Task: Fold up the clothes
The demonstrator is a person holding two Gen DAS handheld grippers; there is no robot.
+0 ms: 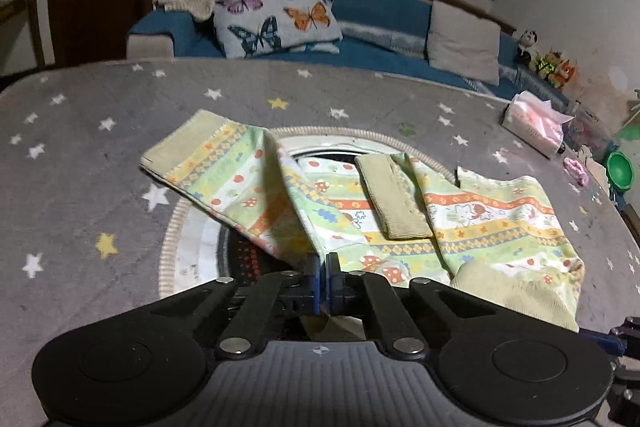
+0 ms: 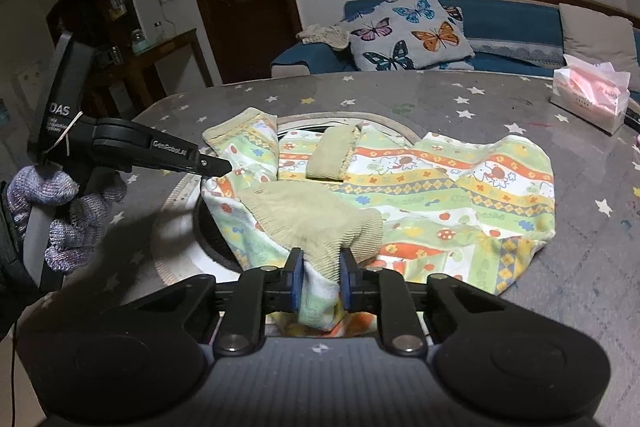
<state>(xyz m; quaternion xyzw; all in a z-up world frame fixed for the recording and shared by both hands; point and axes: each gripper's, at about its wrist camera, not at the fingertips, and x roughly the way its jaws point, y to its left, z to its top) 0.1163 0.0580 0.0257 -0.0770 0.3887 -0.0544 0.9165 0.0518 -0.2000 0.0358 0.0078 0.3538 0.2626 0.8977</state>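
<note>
A child's patterned top (image 1: 472, 219) in green, yellow and orange with ribbed olive cuffs lies on the star-patterned grey table (image 1: 80, 131). It also shows in the right wrist view (image 2: 460, 195). My left gripper (image 1: 324, 267) is shut on the cloth where the left sleeve (image 1: 224, 175) joins the body, lifting it slightly. It also shows in the right wrist view (image 2: 224, 167). My right gripper (image 2: 320, 283) has its jaws around the bunched ribbed hem (image 2: 320, 223) and pinches it. A folded cuff (image 1: 390, 199) lies on the garment's middle.
A round white mat (image 1: 188, 243) with a corded rim lies under the garment. A pink tissue pack (image 1: 536, 123) sits at the table's right. A green bowl (image 1: 620, 171) is at the far right. A blue sofa with a butterfly cushion (image 1: 276, 15) stands behind.
</note>
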